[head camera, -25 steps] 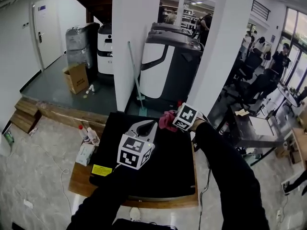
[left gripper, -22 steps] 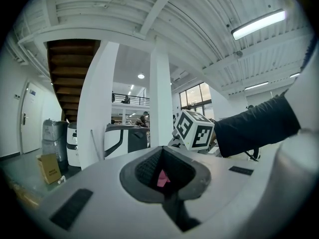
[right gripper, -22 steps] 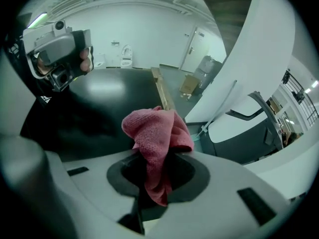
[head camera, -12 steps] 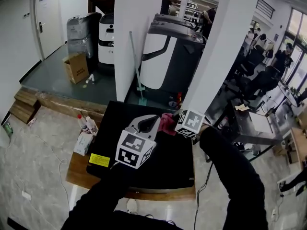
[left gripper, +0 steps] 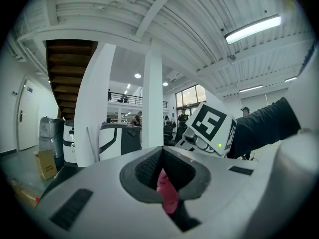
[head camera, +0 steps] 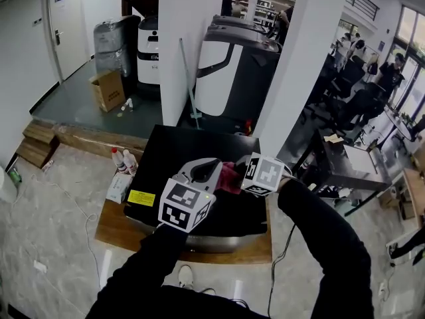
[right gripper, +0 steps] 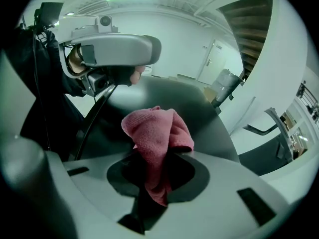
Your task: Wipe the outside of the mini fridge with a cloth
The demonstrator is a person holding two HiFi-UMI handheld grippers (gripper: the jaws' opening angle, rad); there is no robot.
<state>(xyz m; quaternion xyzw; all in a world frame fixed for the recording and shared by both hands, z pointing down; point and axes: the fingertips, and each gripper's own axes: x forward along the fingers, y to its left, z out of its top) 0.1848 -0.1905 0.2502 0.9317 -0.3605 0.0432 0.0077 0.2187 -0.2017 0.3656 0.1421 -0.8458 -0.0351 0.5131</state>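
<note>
Presently pinching cloth (right gripper: 157, 133) in right fingers (right gripper: 192, 169), fridge (head camera: 179, 151) top directly beneath; left fingers (left gripper: 144, 169) closed alongside, sliver of cloth caught between.

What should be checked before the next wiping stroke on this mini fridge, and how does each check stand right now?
1. Cloth clamped in the right gripper jaws: ok.
2. Left gripper hold: a pink bit of cloth sits between its jaws: ok.
3. Cloth pressed against the mini fridge top: cannot tell.
4. Fridge top bare around the cloth: ok.
5. Bottles beside the fridge stand apart from both grippers: ok.
</note>
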